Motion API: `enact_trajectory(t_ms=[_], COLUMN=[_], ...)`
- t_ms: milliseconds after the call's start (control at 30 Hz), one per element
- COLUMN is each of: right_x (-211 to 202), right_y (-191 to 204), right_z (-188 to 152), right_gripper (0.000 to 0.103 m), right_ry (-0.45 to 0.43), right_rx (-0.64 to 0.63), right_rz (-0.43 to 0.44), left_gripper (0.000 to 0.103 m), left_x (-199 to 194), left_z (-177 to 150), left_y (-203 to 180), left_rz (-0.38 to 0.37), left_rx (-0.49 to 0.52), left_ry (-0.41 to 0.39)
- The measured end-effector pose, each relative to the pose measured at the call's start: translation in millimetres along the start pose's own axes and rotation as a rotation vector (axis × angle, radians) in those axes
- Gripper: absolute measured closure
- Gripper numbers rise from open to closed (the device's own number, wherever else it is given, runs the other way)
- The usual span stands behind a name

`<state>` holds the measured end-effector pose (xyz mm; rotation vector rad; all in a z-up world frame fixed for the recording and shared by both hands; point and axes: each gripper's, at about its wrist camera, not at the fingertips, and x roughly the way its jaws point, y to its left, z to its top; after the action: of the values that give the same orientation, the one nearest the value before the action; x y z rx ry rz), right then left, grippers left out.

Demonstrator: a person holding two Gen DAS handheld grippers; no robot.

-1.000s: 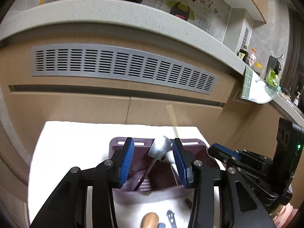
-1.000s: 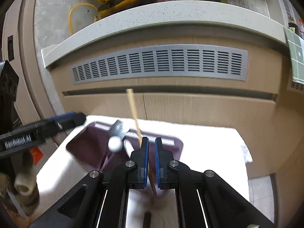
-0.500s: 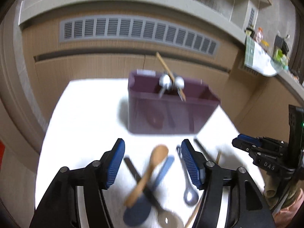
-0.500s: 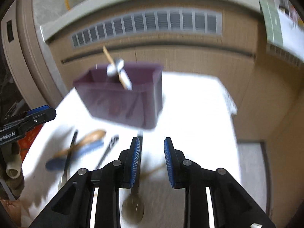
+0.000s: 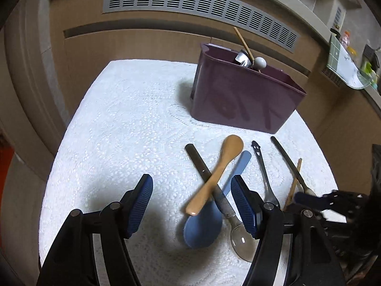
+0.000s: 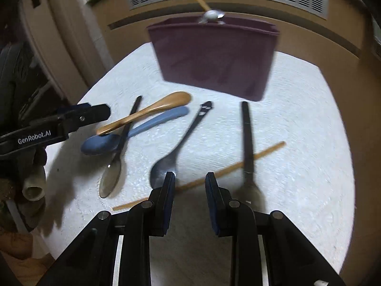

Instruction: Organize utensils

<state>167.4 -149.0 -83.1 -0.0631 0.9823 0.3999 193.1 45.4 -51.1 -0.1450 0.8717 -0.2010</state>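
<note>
We note the left tool (image 5: 191, 205): black angular linkage arms, silver round pivot screws, ribbed blue pads (image 5: 140, 205) on its fingers. The right tool (image 6: 189, 188) matches, with dark blue pads. White "GenRobot.AI" lettering marks the left tool's black side.

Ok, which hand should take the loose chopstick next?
Right. The right tongs, just closing slightly, sit over the chopstick without gripping it. The left tongs, just opened wider and gripping nothing, hover over the crossed spoons.
</note>
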Motion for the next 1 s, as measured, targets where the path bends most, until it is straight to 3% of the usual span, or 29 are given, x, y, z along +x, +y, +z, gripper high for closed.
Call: enact_trajectory(t_ms=[33,167,333,433,600,767,867,1000], right_x=[3,2,-10,-20,-16,7,23,33], right_y=[2,7,-18,-41,-69,-55,-37,-9], right_z=[1,0,-21,-24,-16,11,30,38], right_gripper=[0.085,0.086,0.091,0.091,0.085,0.082,0.075,0.068], right_ry=[0.004,0.034,0.076,0.062,0.096,0.11,0.094,0.096], right_rx=[-0.001,-0.057,-0.068,-0.012,0.157,0.255,0.215,0.051], right_rz=[0.011,0.029,-0.022,-0.088,-0.012,0.015,-0.053,-0.146], left_gripper=[0.034,0.034,0.034,0.034,0.034,0.034,0.032,0.031], left_x=[0,0,12,21,27,17,12,12], left_z=[0,-1,-5,-7,-10,-8,-7,-6], left_y=[0,2,-2,-11,-21,-14,-8,-1], left_rz=[0.001,0.001,-0.037,-0.062,-0.082,-0.06,-0.051,-0.043], left_rx=[0.003,0.007,-0.002,0.018,0.029,0.02,0.011,-0.005], left_ry=[0.001,0.013,0.054,0.081,0.102,0.077,0.064,0.062])
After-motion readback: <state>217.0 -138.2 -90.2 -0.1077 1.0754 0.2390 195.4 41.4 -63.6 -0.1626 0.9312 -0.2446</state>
